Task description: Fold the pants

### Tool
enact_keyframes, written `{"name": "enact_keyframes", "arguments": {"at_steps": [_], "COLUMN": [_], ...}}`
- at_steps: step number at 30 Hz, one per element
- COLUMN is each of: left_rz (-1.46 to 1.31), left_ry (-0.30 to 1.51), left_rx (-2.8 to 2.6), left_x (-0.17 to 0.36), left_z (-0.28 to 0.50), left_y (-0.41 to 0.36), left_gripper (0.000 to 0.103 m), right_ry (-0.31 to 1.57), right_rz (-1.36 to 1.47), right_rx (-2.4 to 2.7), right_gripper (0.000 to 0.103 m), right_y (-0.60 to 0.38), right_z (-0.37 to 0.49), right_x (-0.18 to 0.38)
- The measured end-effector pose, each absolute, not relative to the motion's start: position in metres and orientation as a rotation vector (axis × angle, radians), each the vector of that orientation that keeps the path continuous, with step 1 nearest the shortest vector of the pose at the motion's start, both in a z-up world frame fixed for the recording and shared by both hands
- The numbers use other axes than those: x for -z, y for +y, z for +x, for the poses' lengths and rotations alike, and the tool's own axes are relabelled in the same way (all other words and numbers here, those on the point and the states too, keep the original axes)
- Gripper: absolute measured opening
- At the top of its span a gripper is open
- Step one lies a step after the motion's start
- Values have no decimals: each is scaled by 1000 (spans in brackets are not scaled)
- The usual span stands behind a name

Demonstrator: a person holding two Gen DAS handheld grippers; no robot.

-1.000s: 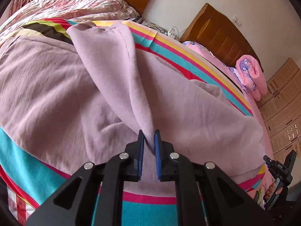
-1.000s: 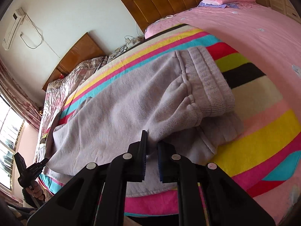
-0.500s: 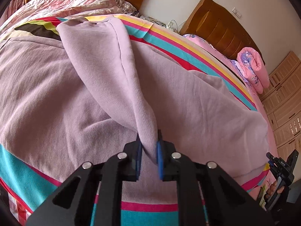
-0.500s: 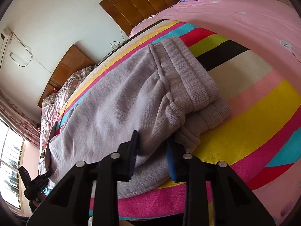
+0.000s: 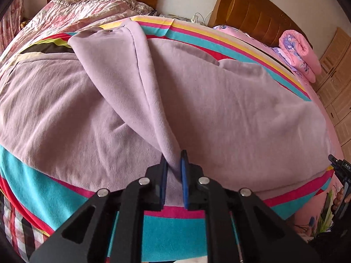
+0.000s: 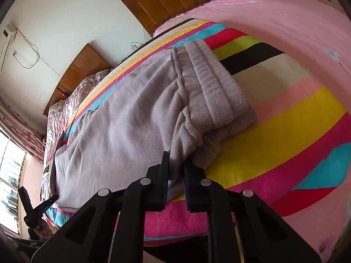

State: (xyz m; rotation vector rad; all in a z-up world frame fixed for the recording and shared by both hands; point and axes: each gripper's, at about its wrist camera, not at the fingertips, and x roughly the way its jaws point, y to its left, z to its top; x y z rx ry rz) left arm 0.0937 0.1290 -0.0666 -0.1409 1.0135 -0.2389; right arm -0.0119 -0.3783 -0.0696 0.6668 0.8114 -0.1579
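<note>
Since the earlier frames the right gripper (image 6: 175, 162) opened its fingers a little and has just been closing them again, with the pants (image 6: 122, 127) between them the whole time, and the ribbed waistband (image 6: 217, 92) now lies flatter on the bed than before. Its fingers (image 6: 164, 164) stand narrow and pinch a bunched fold of the lilac fabric just below the waistband. The left gripper (image 5: 174, 164) also has its fingers (image 5: 183, 168) narrow, closed on the tip of a pant leg (image 5: 122, 70), which rises from them as a long, twisted strip and runs away over the rest of the garment. The pants (image 5: 241, 114) are spread wide on the striped blanket (image 5: 175, 228), which covers the bed (image 6: 296, 28). In the left wrist view the right gripper (image 5: 342, 175) shows small at the right edge; in the right wrist view the left gripper (image 6: 33, 208) shows at the lower left. Behind the bed stand wooden headboards (image 5: 252, 8), and a rolled pink quilt (image 5: 300, 52) lies near one of them.
</note>
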Motion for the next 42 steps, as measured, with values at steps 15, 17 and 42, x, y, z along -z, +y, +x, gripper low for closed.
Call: {"name": "enact_keyframes", "arguments": {"at_steps": [15,17,42], "left_rz": [-303,-272,-213], "left_ry": [968,961,977], "left_rx": [375,354,358], "left_x": [56,56,67], "left_z": [84,83,68], "left_y": [103,101,110], "left_gripper": [32,7,6], "right_ry": [857,856,922], "right_rz": [760,717,602], "right_rx": [-67,-53,8], "right_gripper": [22,20,7], "right_y": [-321,-313,-313], "right_z": [-8,-6,-21], "right_x": [75,73,72]}}
